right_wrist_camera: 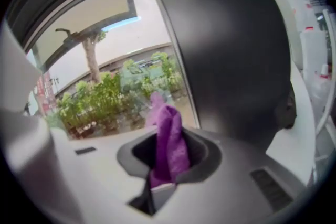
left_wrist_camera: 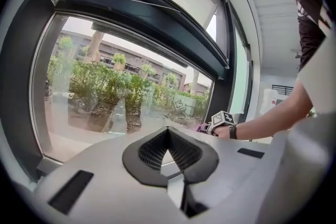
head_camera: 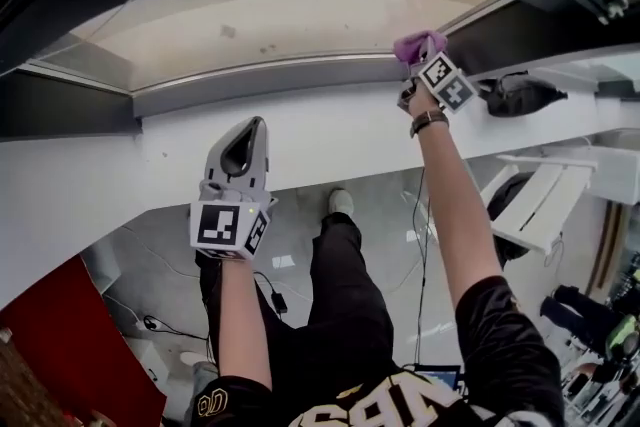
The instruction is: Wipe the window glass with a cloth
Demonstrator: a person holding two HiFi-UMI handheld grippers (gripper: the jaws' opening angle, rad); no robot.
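Left gripper (head_camera: 243, 153) is held low over the white sill (head_camera: 330, 130), jaws together with nothing between them. Window glass (head_camera: 280, 25) lies ahead of it.

Right gripper (head_camera: 424, 65), jaws clamped on a folded purple cloth (head_camera: 419, 45), is up at the pane's lower right corner, beside the dark frame (right_wrist_camera: 231, 60).

Judgement: wiping is in hand, though whether a stroke is starting or ending at this corner cannot be settled. Any further pass calls for a firm clamp and steady pressure.

The cloth's long axis runs along the jaws. Its free end points at the glass, and contact looks likely but is unconfirmed.
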